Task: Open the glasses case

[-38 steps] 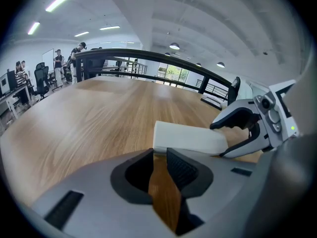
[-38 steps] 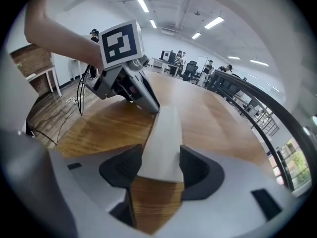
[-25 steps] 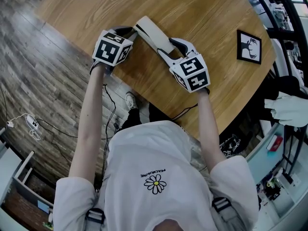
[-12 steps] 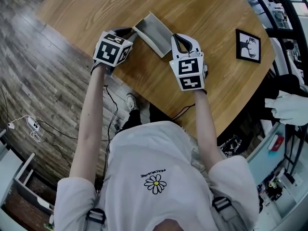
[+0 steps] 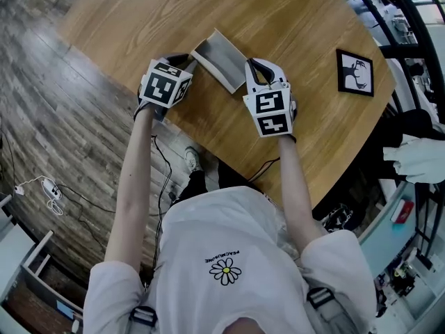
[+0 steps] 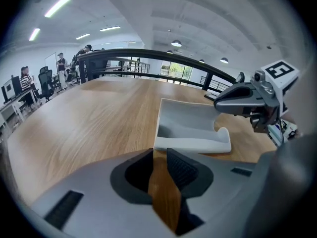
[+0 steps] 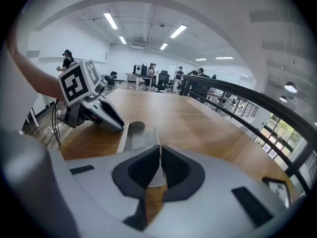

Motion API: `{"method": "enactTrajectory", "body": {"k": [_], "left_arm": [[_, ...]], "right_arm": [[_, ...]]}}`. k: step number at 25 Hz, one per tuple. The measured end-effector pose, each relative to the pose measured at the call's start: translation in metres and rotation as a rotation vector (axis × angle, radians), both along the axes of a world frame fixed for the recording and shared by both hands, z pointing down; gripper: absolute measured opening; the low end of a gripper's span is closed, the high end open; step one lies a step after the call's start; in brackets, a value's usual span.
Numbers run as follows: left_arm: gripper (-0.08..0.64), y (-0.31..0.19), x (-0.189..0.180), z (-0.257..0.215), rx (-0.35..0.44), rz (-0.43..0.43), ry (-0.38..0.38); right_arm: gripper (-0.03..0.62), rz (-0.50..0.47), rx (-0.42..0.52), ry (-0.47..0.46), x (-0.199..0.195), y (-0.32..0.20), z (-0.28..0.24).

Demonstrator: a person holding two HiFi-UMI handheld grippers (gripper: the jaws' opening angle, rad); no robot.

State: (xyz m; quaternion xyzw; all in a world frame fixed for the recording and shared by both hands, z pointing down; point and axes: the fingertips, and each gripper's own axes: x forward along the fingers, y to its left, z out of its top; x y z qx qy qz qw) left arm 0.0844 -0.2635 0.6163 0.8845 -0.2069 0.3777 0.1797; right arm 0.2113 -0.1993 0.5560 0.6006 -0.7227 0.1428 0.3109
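Glasses case [image 5: 221, 61]: open, pale grey interior exposed, laid on the wooden table [image 5: 299, 19] between both grippers. Left gripper [image 6: 158, 155]: jaws partly apart, the case's near corner seen just past their tips. Right gripper [image 7: 159, 152]: jaws closed together at the case's other end. Framed picture [image 5: 354, 72]: placed well apart.
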Motion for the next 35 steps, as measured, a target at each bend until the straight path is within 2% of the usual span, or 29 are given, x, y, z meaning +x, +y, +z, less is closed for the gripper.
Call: {"method": "enactTrajectory", "body": {"k": [4,8,11,16,19,22,25,27,30,32,35], "left_arm": [[0.110,-0.004,-0.008,-0.012,-0.014,-0.079,0.054],[0.104,-0.012,-0.019,-0.056,0.041,-0.161,0.130],[0.084,-0.014,-0.030,-0.111,0.148,-0.209,0.207],[0.052,0.006,-0.064,-0.222,0.378,-0.285,0.354],[0.031,0.038,-0.095,-0.285,0.506,-0.342,0.438],[0.023,0.074,-0.132,-0.339,0.629,-0.405,0.498],[0.018,0.105,-0.178,-0.379,0.753,-0.490,0.511],[0.017,0.125,-0.209,-0.397,0.824,-0.567,0.514],[0.017,0.153,-0.248,-0.414,0.930,-0.682,0.514],[0.017,0.164,-0.271,-0.416,1.000,-0.744,0.467],[0.017,0.176,-0.301,-0.409,1.023,-0.839,0.440]], "right_arm": [[0.019,0.017,0.032,-0.030,-0.001,0.002,-0.011],[0.018,0.039,0.133,-0.057,0.000,0.005,-0.052],[0.018,0.049,0.272,-0.082,-0.009,0.010,-0.109],[0.014,0.045,0.575,-0.137,-0.047,0.027,-0.225],[0.009,-0.003,0.722,-0.172,-0.083,0.047,-0.284],[0.009,-0.079,0.811,-0.195,-0.127,0.066,-0.322],[0.008,-0.187,0.875,-0.211,-0.177,0.076,-0.344],[0.008,-0.238,0.899,-0.262,-0.210,0.084,-0.353],[0.008,-0.266,0.887,-0.352,-0.249,0.099,-0.349],[0.008,-0.292,0.863,-0.361,-0.270,0.105,-0.338],[0.008,-0.349,0.820,-0.362,-0.297,0.107,-0.323]]}}
